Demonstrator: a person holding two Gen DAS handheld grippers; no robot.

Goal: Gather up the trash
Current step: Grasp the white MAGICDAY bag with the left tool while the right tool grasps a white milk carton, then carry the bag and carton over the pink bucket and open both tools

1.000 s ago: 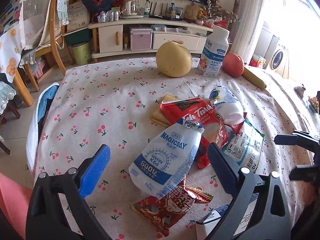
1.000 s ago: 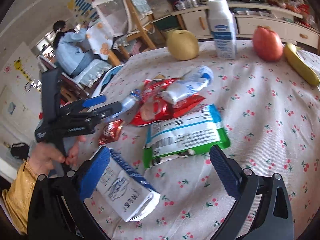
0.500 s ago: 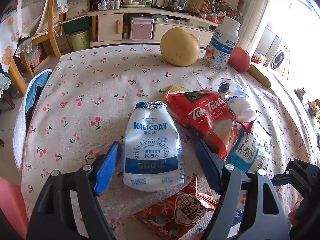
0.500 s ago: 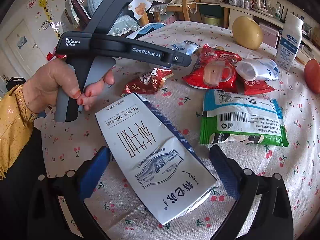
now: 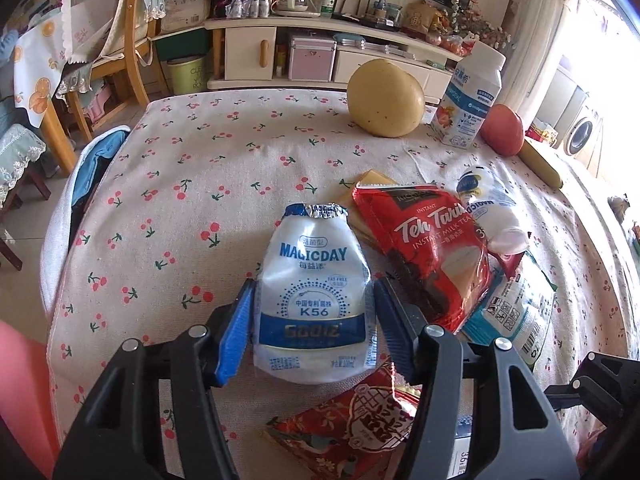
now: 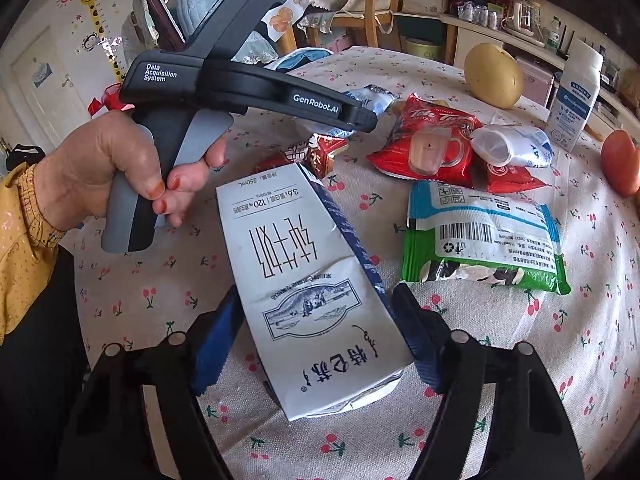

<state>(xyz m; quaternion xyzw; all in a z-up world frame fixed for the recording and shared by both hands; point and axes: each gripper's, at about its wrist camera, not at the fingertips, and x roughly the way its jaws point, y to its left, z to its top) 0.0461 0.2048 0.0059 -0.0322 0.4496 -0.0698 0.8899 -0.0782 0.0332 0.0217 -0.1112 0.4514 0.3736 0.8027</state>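
Note:
My left gripper is shut on the white and blue MAGICDAY pouch, its blue pads pressing both sides of the lower half. My right gripper is shut on a flattened white milk carton with black lettering, gripped across its lower part. Both lie on the cherry-print tablecloth. More trash lies close by: a red Teh Tarik packet, a second crumpled white pouch, a green and white wrapper and a small red snack wrapper.
A yellow pomelo, a white drink bottle, a red apple and a banana stand at the table's far side. A wooden chair and cabinet are beyond the table edge.
Both grippers have closed: the left jaws came in onto the MAGICDAY pouch, the right jaws onto the milk carton. Both moved slightly forward over their objects.

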